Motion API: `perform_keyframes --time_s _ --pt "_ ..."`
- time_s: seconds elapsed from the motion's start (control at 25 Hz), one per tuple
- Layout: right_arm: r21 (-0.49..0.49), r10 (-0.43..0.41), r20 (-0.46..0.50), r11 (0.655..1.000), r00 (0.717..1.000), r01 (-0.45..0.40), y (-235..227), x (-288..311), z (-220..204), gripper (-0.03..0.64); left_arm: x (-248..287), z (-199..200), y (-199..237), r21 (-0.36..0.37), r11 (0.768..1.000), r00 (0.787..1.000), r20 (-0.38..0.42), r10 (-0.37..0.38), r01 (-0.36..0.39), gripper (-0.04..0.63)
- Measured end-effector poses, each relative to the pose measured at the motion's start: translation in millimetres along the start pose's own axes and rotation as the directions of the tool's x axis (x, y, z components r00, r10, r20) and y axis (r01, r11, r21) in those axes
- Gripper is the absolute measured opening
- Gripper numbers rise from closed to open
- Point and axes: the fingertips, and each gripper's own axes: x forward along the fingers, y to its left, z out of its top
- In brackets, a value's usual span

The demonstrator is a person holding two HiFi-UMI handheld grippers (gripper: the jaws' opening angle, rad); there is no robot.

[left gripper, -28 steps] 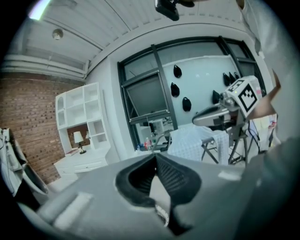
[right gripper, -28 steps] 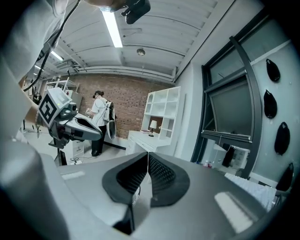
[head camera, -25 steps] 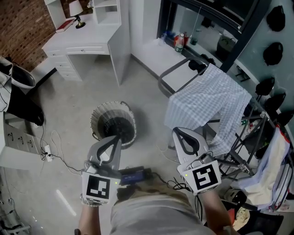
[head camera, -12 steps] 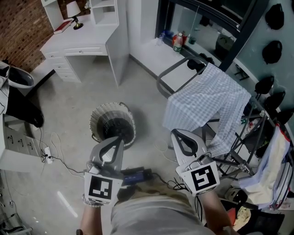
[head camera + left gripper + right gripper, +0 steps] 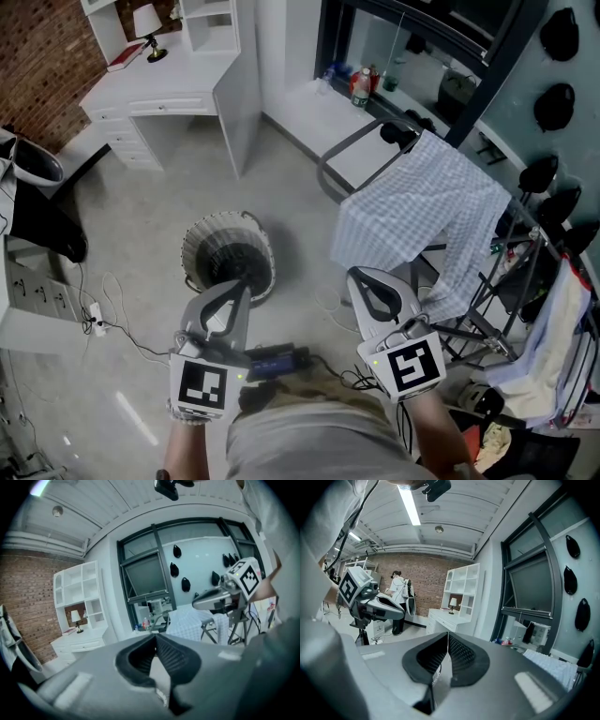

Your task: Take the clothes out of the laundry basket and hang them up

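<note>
Right gripper (image 5: 448, 640) jaws stood together, empty. Left gripper (image 5: 396, 612) hung at left, before brick wall (image 5: 426, 581).

The laundry basket (image 5: 230, 255) stands upright on the grey floor, left of the frame's centre in the head view. It is round with a pale slatted wall, and its inside looks dark, so its contents cannot be made out. To the right of centre, a pale blue-and-white checked garment (image 5: 422, 211) hangs draped over the top of a dark metal drying rack (image 5: 473, 330). A whitish garment (image 5: 553, 347) hangs at the right edge.
</note>
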Motion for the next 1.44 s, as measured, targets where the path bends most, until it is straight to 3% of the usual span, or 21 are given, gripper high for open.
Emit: perform_keyframes --time_s 1.44 --pt "-0.012 0.017 -0.012 1.000 1.000 -0.018 9.4 3.3 0.7 0.006 0.9 0.1 2.9 -0.025 1.000 1.000 0.014 0.000 0.000 -0.006"
